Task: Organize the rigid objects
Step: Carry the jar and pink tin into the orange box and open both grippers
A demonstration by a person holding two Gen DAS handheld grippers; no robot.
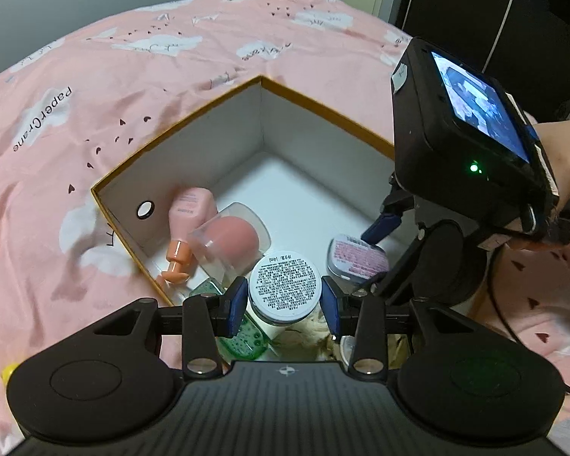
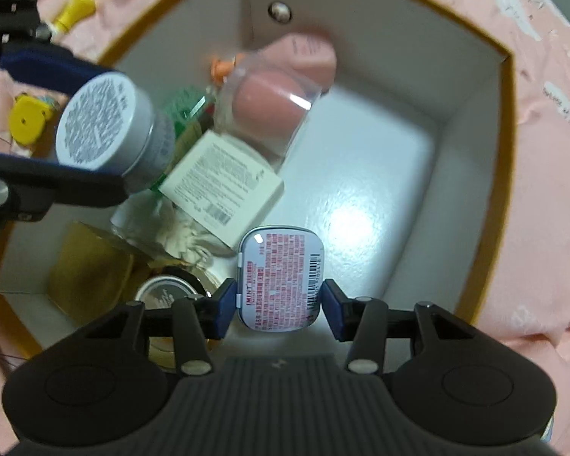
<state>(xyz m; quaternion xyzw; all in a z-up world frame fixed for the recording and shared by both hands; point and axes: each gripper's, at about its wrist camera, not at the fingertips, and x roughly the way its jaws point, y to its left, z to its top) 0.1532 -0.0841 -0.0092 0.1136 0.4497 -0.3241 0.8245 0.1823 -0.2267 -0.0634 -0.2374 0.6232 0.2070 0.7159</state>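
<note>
My left gripper (image 1: pixel 284 299) is shut on a small round jar (image 1: pixel 284 288) with a printed white label, held over the near corner of the white box (image 1: pixel 224 140). In the right wrist view the same jar (image 2: pixel 106 125) hangs at the left between the blue pads. My right gripper (image 2: pixel 280 302) is shut on a mint tin (image 2: pixel 281 279) with pink print and a barcode, pointing down into the box (image 2: pixel 471 174). The tin (image 1: pixel 355 256) also shows in the left wrist view under the right gripper's body.
Inside the box lie a pink pump bottle (image 1: pixel 192 220), a pink sponge in a clear case (image 2: pixel 269 102), a white carton (image 2: pixel 222 184), a green bottle (image 1: pixel 247 336), a gold packet (image 2: pixel 89 269) and a lidded jar (image 2: pixel 167 292). Yellow items (image 2: pixel 28 119) rest on the pink bedcover (image 1: pixel 133 76).
</note>
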